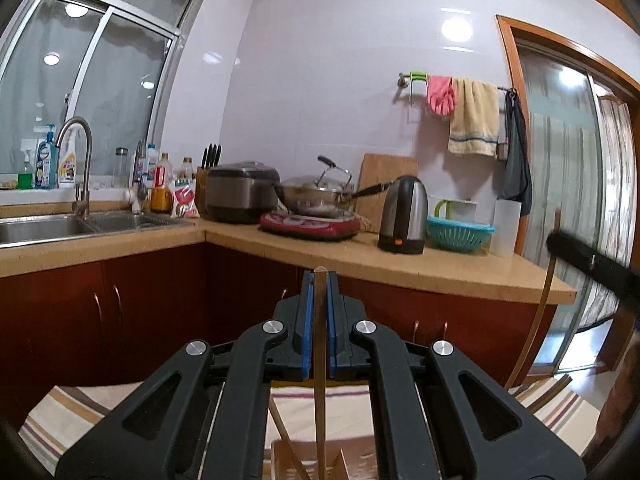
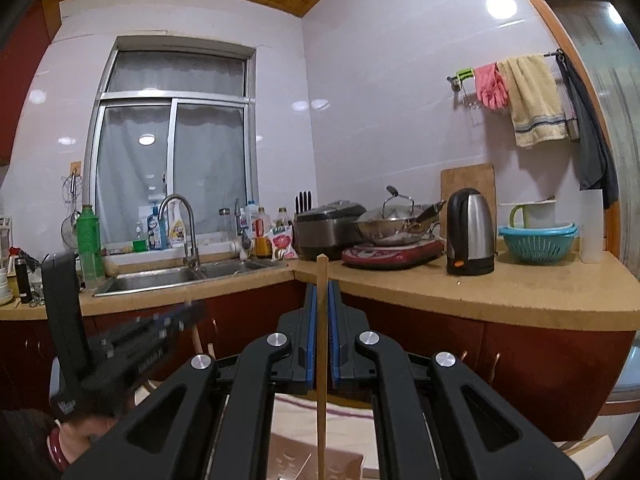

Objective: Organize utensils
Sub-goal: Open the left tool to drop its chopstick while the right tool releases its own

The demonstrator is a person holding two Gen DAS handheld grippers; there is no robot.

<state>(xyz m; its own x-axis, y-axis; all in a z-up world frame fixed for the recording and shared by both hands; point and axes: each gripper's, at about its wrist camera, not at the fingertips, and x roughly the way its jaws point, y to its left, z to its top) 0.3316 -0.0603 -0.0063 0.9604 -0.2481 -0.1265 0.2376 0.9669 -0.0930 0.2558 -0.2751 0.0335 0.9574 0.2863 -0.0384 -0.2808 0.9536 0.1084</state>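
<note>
My left gripper [image 1: 320, 280] is shut on a wooden chopstick [image 1: 319, 380] that stands upright between its blue pads, its lower end over a wooden utensil box [image 1: 292, 460]; a second chopstick [image 1: 286, 440] leans in the box. My right gripper [image 2: 321, 288] is shut on another upright wooden chopstick [image 2: 321, 392] above the same box [image 2: 296, 458]. The right gripper shows blurred at the right edge of the left wrist view [image 1: 588, 260], with its chopstick [image 1: 536, 320]. The left gripper shows blurred in the right wrist view [image 2: 132, 344].
The box rests on a striped cloth [image 1: 76, 412]. Behind are red cabinets under a beige L-shaped counter [image 1: 400, 256] with a sink [image 1: 60, 226], rice cooker [image 1: 240, 192], wok on a red cooker [image 1: 316, 200], kettle [image 1: 402, 216] and teal colander [image 1: 460, 232].
</note>
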